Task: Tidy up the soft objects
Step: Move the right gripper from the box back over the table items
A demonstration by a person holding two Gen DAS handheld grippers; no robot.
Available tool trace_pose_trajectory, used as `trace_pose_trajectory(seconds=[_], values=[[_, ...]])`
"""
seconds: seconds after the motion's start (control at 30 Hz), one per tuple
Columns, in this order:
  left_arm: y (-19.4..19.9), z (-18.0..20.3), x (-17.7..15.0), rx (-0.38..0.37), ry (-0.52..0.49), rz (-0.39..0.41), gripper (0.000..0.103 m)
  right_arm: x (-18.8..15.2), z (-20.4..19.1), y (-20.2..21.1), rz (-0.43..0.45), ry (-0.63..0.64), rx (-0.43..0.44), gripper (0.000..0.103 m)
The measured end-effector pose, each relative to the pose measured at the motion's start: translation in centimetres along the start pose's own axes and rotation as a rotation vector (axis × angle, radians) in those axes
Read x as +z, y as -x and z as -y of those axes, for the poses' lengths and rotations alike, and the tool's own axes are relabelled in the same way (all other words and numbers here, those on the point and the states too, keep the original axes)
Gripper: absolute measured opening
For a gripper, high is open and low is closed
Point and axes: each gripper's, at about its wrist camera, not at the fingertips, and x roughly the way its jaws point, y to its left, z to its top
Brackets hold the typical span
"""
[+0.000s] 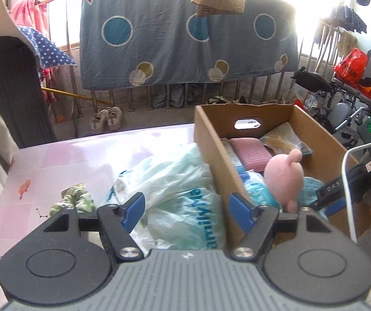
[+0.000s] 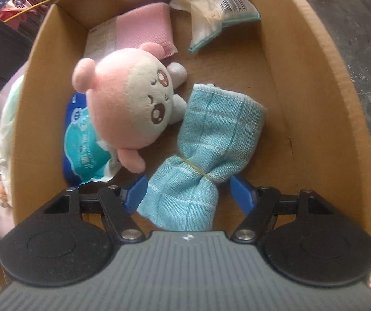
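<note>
Towel (image 2: 206,153), blue and rolled up, lies on the floor of the cardboard box (image 2: 312,83), with a thin yellow rubber band pinching its middle. The right gripper (image 2: 189,194) hangs right over its near end with both jaws spread wide; the towel sits between them, but the blue pads do not squeeze it, so nothing is held. Beside the towel, touching it, is a pink plush toy (image 2: 125,103) lying partly on a blue packet (image 2: 86,153). A pink cloth (image 2: 144,26) and a crinkly wrapper (image 2: 211,7) are at the far end of the box. The left gripper (image 1: 186,211) is wide open too and holds nothing. It points at a green plastic bag (image 1: 175,181) on the pink table (image 1: 55,160), just outside the box wall, near a small green patterned cloth (image 1: 74,200). The towel looks light and squishy, so it should bend and droop if lifted by one end. I think the best place to grab is near the rubber band, where it is tight and thin. The bag looks slippery and floppy, so a bunched fold would be easier to pinch.
</note>
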Motion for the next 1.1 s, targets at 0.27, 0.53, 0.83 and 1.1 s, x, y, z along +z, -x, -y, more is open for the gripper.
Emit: trace_pose_trajectory(seconds=[0.27,0.53,0.83,1.1], values=[[0.8,-6.3,-2.0,0.059,0.085,-0.017,0.073,-0.3,-0.3,0.9,0.057,0.014,-0.053,0.029],[0.5,-10.2,-4.7,0.116,0.123,-0.068,0.073,0.0,-2.6,4.9,0.215,0.195,-0.187,0.027],[1.3,-11.9,-5.9,0.172,0.143,-0.075,0.073,2.0,-2.7,3.5,0.335,0.319,-0.285,0.031],[1.4,-12.1,-6.6,0.189,0.141,-0.084,0.073,1.5,-1.3,5.4,0.389,0.214,-0.196,0.051]])
